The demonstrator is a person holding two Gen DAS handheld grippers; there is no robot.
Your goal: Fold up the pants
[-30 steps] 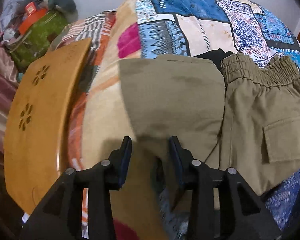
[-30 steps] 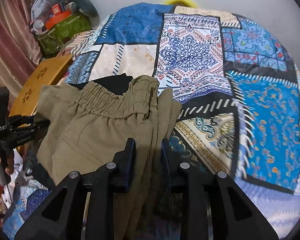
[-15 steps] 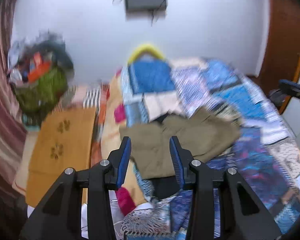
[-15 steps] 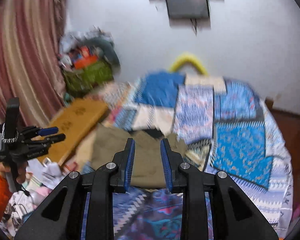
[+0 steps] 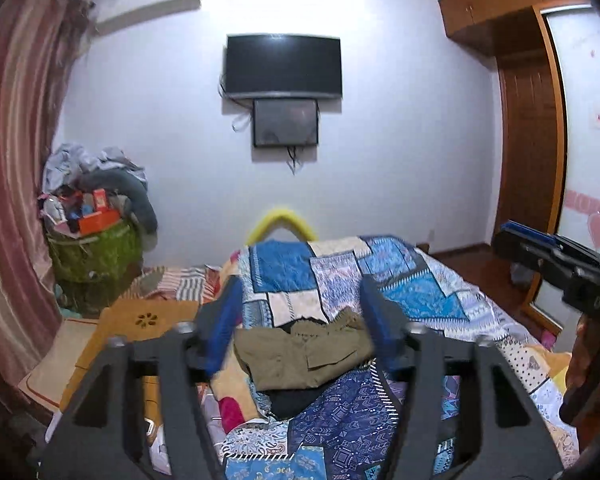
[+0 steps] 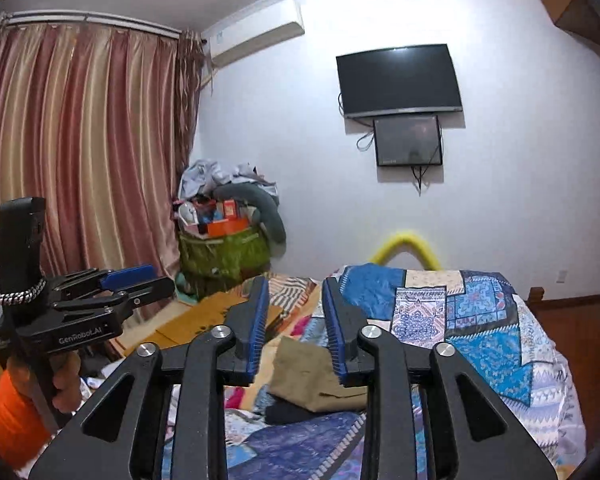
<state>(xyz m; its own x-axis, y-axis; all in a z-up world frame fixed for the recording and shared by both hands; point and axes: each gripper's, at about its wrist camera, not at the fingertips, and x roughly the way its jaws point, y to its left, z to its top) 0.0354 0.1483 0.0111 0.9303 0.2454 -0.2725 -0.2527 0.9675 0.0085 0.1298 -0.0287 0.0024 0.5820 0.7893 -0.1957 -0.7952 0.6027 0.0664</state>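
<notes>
The olive pants lie folded in a compact bundle on the patchwork quilt, on top of a black garment. My left gripper is held high and well back from them, its jaws opening with nothing between them. My right gripper is also raised, level with the left one, its jaws opening and empty. The pants show below its blue pads. The left gripper appears at the left of the right wrist view, held by a hand. The right gripper shows at the right edge of the left wrist view.
A wooden board lies left of the bed. A green hamper piled with clothes stands in the corner by the striped curtain. Two screens hang on the far wall. A wooden wardrobe stands at the right.
Both grippers lifted away from the pants, tilted up toward the wall and backed off. Both sets of jaws widened. The pants stayed folded on the bed.
</notes>
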